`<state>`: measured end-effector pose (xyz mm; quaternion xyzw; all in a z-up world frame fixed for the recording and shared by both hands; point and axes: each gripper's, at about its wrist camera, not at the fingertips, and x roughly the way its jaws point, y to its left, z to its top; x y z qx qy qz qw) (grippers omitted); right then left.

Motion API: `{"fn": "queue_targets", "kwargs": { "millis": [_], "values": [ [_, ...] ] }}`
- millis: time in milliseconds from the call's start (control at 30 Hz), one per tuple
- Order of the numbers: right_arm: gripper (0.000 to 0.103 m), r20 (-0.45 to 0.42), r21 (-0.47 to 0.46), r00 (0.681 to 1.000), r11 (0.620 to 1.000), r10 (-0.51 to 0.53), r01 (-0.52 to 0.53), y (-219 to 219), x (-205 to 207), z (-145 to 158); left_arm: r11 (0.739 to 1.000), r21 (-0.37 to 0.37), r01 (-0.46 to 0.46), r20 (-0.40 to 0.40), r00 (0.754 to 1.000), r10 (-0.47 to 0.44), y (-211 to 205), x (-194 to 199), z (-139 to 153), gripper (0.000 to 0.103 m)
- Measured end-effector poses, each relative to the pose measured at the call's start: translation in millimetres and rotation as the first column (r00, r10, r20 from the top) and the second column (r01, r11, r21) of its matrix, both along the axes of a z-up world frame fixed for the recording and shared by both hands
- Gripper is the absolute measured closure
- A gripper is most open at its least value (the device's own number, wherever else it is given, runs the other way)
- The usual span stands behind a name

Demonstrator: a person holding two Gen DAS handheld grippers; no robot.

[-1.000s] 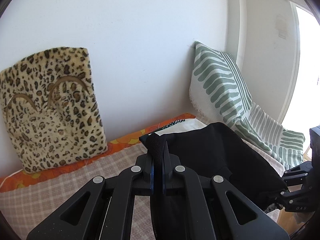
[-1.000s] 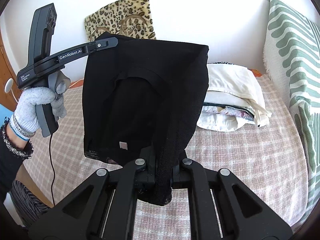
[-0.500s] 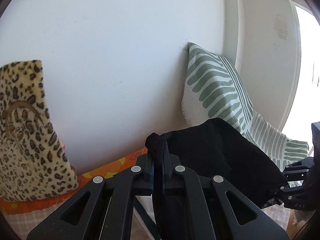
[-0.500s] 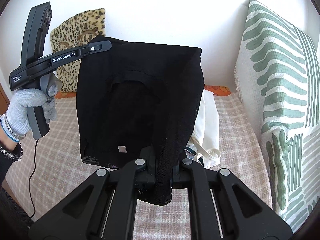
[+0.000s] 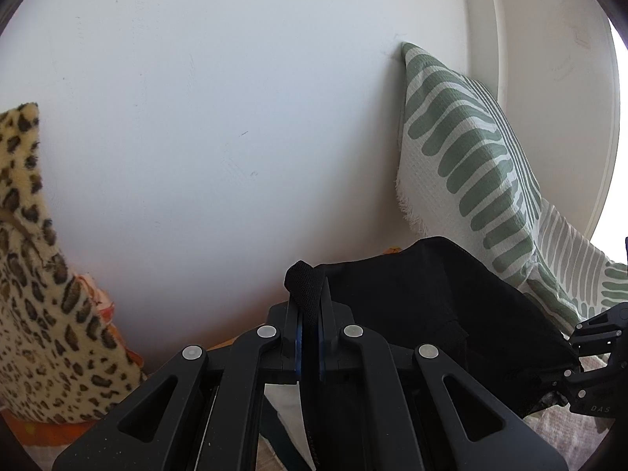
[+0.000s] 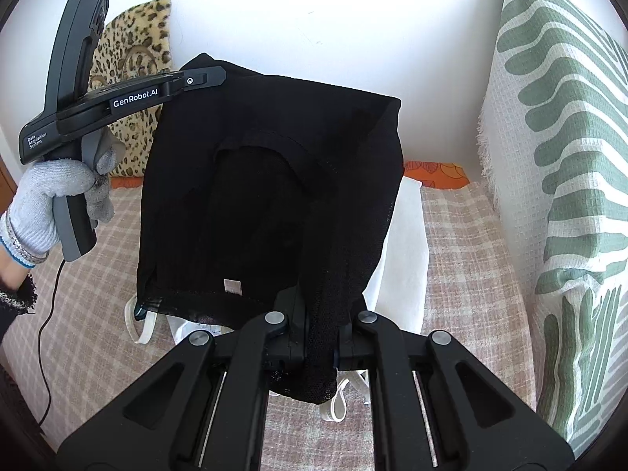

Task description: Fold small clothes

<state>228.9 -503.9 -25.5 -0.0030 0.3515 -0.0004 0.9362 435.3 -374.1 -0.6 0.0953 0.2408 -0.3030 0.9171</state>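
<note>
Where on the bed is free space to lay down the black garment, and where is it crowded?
The checked cover lies bare between the white clothes and the green striped pillow, and again on the left below the leopard cushion. The middle, under the hanging black garment, is crowded with white clothes.

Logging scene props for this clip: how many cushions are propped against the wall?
2: a leopard-print cushion at the left behind the left gripper, and a green-striped cushion at the right. The held black garment could hide more.
</note>
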Motion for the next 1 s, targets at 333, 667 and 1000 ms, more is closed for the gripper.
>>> {"fn": "queue_targets", "kwargs": {
  "millis": [333, 667, 1000],
  "values": [
    [0.053, -0.057, 0.014, 0.995, 0.996, -0.082, 0.083, -22, 5, -22, 0.985, 0.17, -0.03, 0.008, 1.0, 0.029, -23, 14, -29, 0.067],
    [0.049, 0.108, 0.148, 0.987, 0.984, -0.118, 0.101, -41, -8, 24, 0.993, 0.109, 0.039, -0.012, 0.999, -0.038, 5, -6, -13, 0.055],
    [0.049, 0.056, 0.118, 0.994, 0.989, -0.095, 0.088, -16, 76, 0, 0.969, 0.126, 0.21, -0.16, 0.969, -0.189, -8, -30, -70, 0.055]
  ]
}}
